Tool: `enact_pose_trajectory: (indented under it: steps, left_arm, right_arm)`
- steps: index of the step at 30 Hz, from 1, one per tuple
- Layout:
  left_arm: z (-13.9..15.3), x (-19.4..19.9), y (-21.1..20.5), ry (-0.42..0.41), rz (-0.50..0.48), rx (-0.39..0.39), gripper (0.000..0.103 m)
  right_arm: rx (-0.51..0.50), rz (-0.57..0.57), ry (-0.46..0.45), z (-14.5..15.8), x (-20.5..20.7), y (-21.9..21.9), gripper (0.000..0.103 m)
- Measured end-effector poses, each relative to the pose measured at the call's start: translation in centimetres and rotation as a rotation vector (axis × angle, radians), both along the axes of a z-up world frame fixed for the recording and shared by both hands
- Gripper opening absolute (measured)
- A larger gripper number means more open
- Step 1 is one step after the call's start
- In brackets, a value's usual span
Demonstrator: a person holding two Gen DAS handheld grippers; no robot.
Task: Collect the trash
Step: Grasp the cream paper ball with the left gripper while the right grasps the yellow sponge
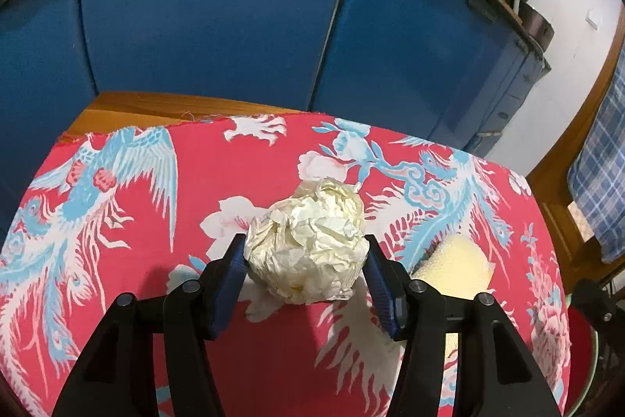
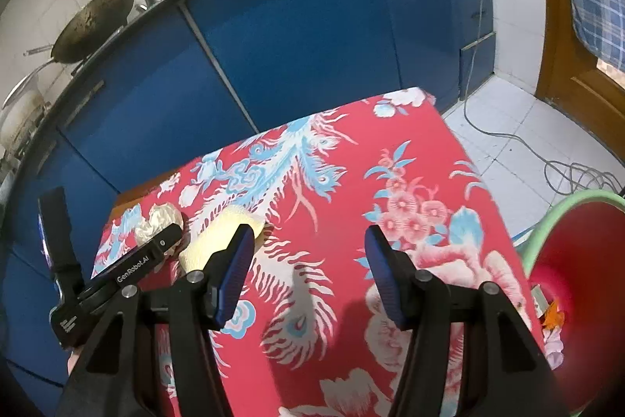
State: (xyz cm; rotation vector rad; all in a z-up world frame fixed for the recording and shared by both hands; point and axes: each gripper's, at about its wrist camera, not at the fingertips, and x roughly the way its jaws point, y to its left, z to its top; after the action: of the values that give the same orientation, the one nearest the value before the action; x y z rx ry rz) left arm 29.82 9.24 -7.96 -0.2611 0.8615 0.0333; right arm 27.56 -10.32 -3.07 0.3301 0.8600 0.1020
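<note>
A crumpled ball of cream paper (image 1: pixel 308 245) lies on the red phoenix-patterned tablecloth (image 1: pixel 254 358). My left gripper (image 1: pixel 304 245) is shut on it, one blue pad pressed to each side. Just to the right of it lies a pale yellow foam piece (image 1: pixel 457 260). In the right wrist view my right gripper (image 2: pixel 308 233) hangs open over bare cloth, nothing between its fingers. The foam piece (image 2: pixel 222 237) is just left of its left finger. Further left are the left gripper (image 2: pixel 156 253) and the paper ball (image 2: pixel 160 221).
A red bin with a green rim (image 2: pixel 566 260) stands below the table's right edge and holds some scraps. Blue cabinets (image 2: pixel 293 26) run behind the table, with a wok (image 2: pixel 93 22) on the counter. A cable (image 2: pixel 508 135) trails over the white floor tiles.
</note>
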Motion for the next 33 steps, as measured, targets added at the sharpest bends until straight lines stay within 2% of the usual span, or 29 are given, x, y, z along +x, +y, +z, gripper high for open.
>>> enact_pose_trajectory:
  steps: [6, 21, 29, 30, 31, 33]
  left_arm:
    - [0.2, -0.2, 0.1, -0.030, 0.001, 0.006, 0.048]
    - [1.0, -0.6, 4.2, -0.029, 0.124, -0.046, 0.048]
    - [1.3, -0.9, 4.6, -0.040, 0.135, -0.064, 0.048]
    - [1.3, -0.9, 4.6, -0.041, 0.137, -0.065, 0.048]
    - [1.4, -1.0, 4.7, -0.041, 0.137, -0.066, 0.048]
    - [1.4, -1.0, 4.7, -0.043, 0.136, -0.068, 0.048]
  right_arm:
    - [0.004, 0.028, 0.030, -1.0, 1.0, 1.7, 0.061]
    - [-0.003, 0.098, 0.117, -3.9, 3.9, 8.1, 0.064]
    - [-0.026, 0.083, 0.096, -4.4, 5.0, 9.3, 0.065]
    - [-0.027, 0.085, 0.094, -4.4, 5.1, 9.3, 0.062]
    - [-0.018, 0.092, 0.094, -4.4, 5.1, 9.2, 0.052]
    - [0.020, 0.103, 0.097, -4.4, 5.1, 8.9, 0.043]
